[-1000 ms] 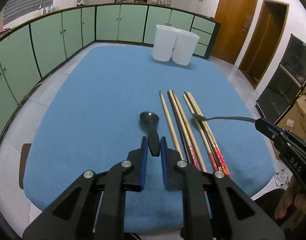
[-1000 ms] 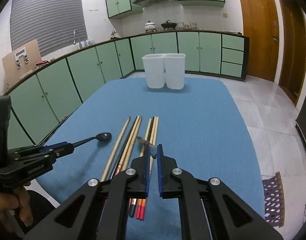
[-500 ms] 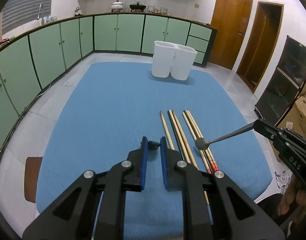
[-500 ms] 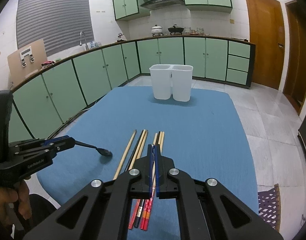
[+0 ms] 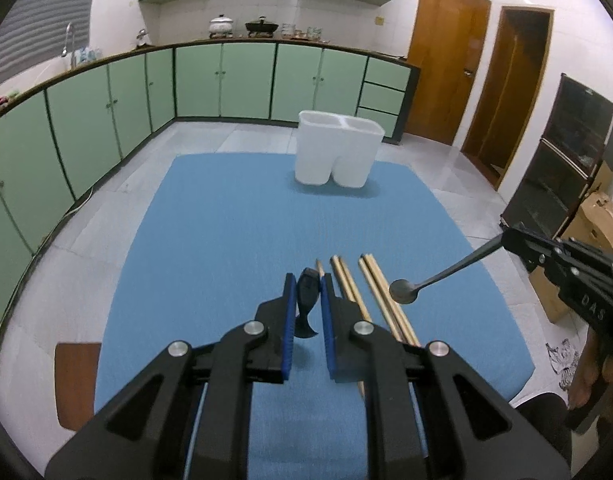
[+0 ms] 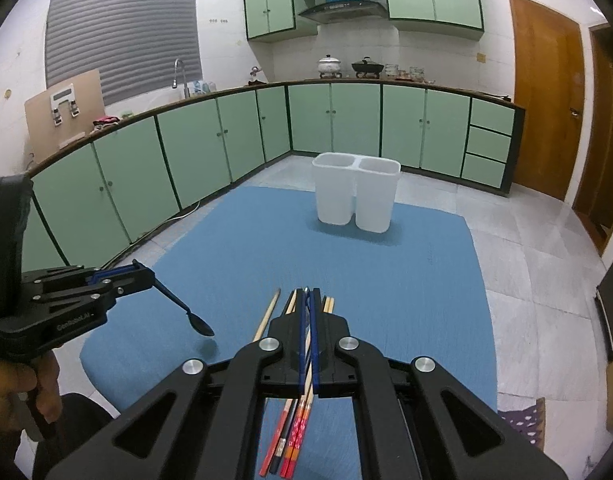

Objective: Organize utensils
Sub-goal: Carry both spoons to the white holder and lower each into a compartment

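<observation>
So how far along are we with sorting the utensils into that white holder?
Nothing looks sorted yet; no utensil shows above the white holder's rim. In hand: the left gripper grips a black spoon and the right gripper a metal spoon, both lifted off the blue mat. Left: dropping both in, then the chopsticks lying on the mat.

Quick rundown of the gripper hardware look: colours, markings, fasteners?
Both the left gripper and right gripper are matte black angular linkages with silver round bolts and blue pads lining the jaws. White lettering on the bodies: "DAS" on the right, "GenRobot.AI" on the left. No cables visible. A bare hand grips the left handle.
</observation>
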Motion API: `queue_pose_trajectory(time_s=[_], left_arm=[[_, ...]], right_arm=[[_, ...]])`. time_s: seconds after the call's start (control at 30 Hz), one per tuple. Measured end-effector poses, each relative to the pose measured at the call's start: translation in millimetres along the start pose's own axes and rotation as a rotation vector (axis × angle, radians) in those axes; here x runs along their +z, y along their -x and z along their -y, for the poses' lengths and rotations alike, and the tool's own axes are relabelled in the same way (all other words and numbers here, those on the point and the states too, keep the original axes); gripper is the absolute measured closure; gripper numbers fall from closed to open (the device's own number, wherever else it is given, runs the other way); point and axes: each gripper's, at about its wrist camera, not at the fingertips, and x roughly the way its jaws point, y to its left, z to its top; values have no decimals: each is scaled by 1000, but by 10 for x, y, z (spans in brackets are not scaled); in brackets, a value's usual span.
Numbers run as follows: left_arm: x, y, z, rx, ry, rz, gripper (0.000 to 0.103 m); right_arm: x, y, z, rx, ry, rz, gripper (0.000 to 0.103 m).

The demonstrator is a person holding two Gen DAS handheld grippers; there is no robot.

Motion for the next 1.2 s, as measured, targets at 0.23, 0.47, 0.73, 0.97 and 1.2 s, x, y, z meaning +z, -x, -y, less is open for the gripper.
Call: queue_pose_trajectory(time_s=[0.23, 0.47, 0.73, 0.97, 1.2], left_arm=[[552, 35, 78, -23, -72, 39, 92], [1370, -121, 134, -52, -95, 110, 92], [2151, -591, 199, -58, -84, 178, 92], [2549, -1197, 300, -58, -91, 193, 92], [2438, -1821, 278, -45, -97, 140, 92]], right_arm=[[638, 32, 162, 11, 36, -8, 101], [1345, -184, 406, -25, 27, 6, 101], [2000, -759, 718, -93, 8, 24, 101], [2196, -1421, 1016, -148, -5, -4, 101], [2040, -2081, 1155, -158, 0, -77, 101]])
